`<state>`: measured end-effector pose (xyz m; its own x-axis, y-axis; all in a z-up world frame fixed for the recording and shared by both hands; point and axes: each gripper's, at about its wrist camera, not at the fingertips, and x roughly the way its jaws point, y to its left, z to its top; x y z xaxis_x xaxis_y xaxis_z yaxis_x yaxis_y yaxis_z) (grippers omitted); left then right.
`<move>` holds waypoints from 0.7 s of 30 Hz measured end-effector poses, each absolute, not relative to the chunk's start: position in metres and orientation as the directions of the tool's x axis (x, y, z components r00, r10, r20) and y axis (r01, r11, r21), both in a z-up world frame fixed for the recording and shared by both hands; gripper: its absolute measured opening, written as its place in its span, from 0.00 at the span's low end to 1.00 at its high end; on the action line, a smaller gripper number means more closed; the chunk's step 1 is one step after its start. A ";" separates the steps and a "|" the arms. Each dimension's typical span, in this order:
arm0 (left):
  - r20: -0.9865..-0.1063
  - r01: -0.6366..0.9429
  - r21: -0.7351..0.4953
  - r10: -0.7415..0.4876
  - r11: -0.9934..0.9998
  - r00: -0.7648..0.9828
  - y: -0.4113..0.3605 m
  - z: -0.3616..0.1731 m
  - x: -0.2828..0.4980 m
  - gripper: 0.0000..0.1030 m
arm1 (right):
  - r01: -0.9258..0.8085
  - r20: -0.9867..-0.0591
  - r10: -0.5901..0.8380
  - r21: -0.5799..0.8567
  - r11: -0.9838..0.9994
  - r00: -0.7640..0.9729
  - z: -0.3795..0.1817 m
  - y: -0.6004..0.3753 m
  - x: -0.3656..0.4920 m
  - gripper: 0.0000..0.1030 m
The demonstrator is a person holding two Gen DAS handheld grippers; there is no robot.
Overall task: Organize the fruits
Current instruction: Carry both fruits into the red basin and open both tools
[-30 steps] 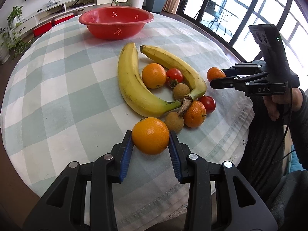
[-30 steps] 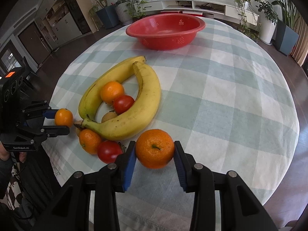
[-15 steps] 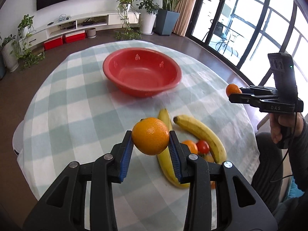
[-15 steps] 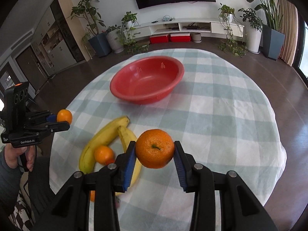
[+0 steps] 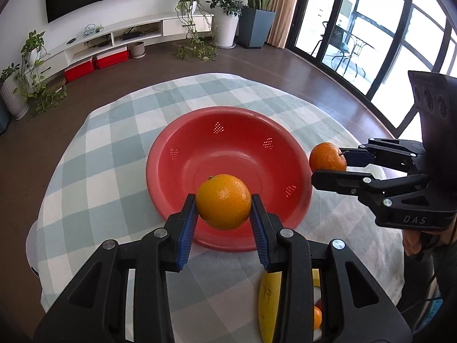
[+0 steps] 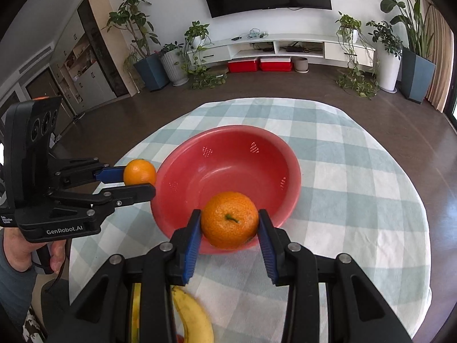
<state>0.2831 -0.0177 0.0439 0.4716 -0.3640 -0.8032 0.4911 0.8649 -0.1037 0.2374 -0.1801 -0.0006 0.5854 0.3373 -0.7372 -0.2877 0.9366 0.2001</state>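
Note:
My left gripper [image 5: 223,209] is shut on a smooth orange [image 5: 223,197], held in the air over the near rim of the empty red bowl [image 5: 228,154]. My right gripper [image 6: 230,224] is shut on a second orange [image 6: 228,217] with a green stem, also above the bowl's [image 6: 228,168] near rim. In the left wrist view the right gripper [image 5: 329,167] comes in from the right with its orange [image 5: 325,155] beside the bowl. In the right wrist view the left gripper [image 6: 139,182] holds its orange [image 6: 139,171] at the bowl's left edge.
Two bananas [image 6: 194,314] and a few small fruits [image 5: 316,317] lie on the checked tablecloth [image 6: 357,200] behind the grippers, mostly hidden by the fingers. A person's hand [image 6: 22,248] grips the left handle. Floor, plants and a TV shelf surround the round table.
Both grippers have lifted their oranges from beside the fruit pile and carried them forward to the red bowl, which now lies right under them. The grips are unchanged.

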 end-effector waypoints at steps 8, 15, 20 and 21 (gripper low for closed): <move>-0.841 0.474 -0.051 -0.294 0.879 0.455 -0.033 0.004 0.315 0.33 | -0.308 -0.790 0.287 0.131 0.942 0.542 -0.028 -0.163 0.271 0.40; -0.860 0.482 -0.007 -0.251 0.876 0.444 -0.038 -0.021 0.326 0.33 | -0.321 -0.826 0.245 0.082 0.944 0.508 -0.046 -0.157 0.284 0.40; -0.872 0.501 0.033 -0.221 0.865 0.438 -0.045 -0.024 0.323 0.34 | -0.330 -0.836 0.214 0.042 0.943 0.505 -0.048 -0.152 0.283 0.40; -0.873 0.503 0.042 -0.213 0.863 0.438 -0.047 -0.024 0.323 0.34 | -0.333 -0.839 0.209 0.036 0.942 0.502 -0.048 -0.152 0.282 0.40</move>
<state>0.3230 -0.0467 -0.0242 0.4382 -0.2128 -0.8733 0.5033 0.8631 0.0422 0.2823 -0.1516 -0.0479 0.5023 0.2094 -0.8390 -0.3326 0.9424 0.0361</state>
